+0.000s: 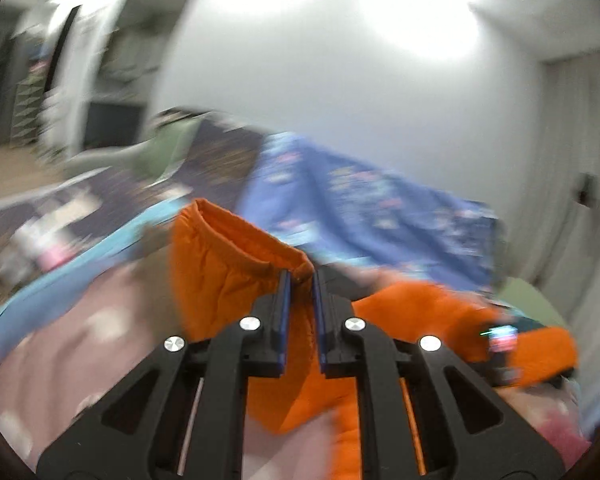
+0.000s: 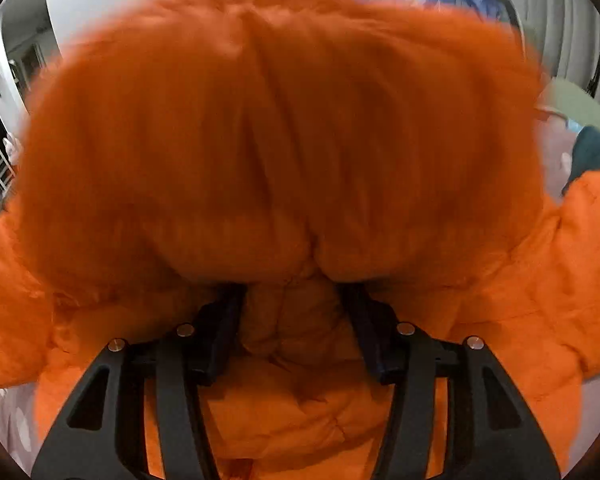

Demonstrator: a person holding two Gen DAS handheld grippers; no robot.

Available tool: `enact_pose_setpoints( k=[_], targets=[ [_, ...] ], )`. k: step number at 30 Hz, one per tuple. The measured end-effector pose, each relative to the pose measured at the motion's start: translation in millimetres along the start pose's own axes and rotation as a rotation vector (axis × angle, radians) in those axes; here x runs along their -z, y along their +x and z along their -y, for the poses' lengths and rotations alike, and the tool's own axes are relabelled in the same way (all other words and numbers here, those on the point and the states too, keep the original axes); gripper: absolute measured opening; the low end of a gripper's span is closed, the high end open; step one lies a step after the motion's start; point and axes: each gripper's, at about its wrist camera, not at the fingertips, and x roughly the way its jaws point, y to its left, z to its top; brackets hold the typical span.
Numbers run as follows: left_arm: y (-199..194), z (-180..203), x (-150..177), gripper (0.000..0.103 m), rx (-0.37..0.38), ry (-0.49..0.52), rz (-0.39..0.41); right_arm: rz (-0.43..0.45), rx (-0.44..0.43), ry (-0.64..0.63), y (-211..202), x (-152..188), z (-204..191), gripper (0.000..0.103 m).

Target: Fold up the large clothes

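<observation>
Left wrist view: the left gripper (image 1: 300, 276) is clamped on the elastic cuff (image 1: 298, 270) of the orange puffer jacket (image 1: 228, 280), sleeve hanging left of its fingers over the pink bedding (image 1: 80, 344). Keep the pinch firm and the sleeve taut.

Right wrist view: the right gripper (image 2: 296, 292) straddles a thick jacket roll (image 2: 296, 320); whether it presses is unclear. Take a deeper bite.

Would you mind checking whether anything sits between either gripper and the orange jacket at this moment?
Nothing visible does. The left gripper is shut on the elastic cuff of the orange jacket. The right gripper has a puffy fold of the same jacket between its fingers, with the rest of the garment billowing close in front of it.
</observation>
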Motion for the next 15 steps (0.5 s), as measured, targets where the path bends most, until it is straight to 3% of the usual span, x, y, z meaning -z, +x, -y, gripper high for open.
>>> enact_pose_setpoints(
  k=[4, 8, 10, 14, 15],
  targets=[
    [21, 102, -23, 0.011, 0.223, 0.136, 0.006, 0.054, -0.103, 0.031, -42, 10, 15, 0.054],
    [42, 193, -19, 0.011, 0.381, 0.265, 0.003, 0.169, -0.191, 0.072, -114, 32, 51, 0.054],
    [56, 245, -7, 0.011, 0.463, 0.329, -0.011, 0.207, -0.221, 0.085, -143, 46, 70, 0.055],
    [99, 325, 39, 0.013, 0.556, 0.410, -0.099, 0.257, -0.179, 0.121, -188, 78, 114, 0.057],
    [116, 340, 54, 0.024, 0.584, 0.431, -0.146, 0.256, -0.167, 0.131, -194, 85, 121, 0.058]
  ],
)
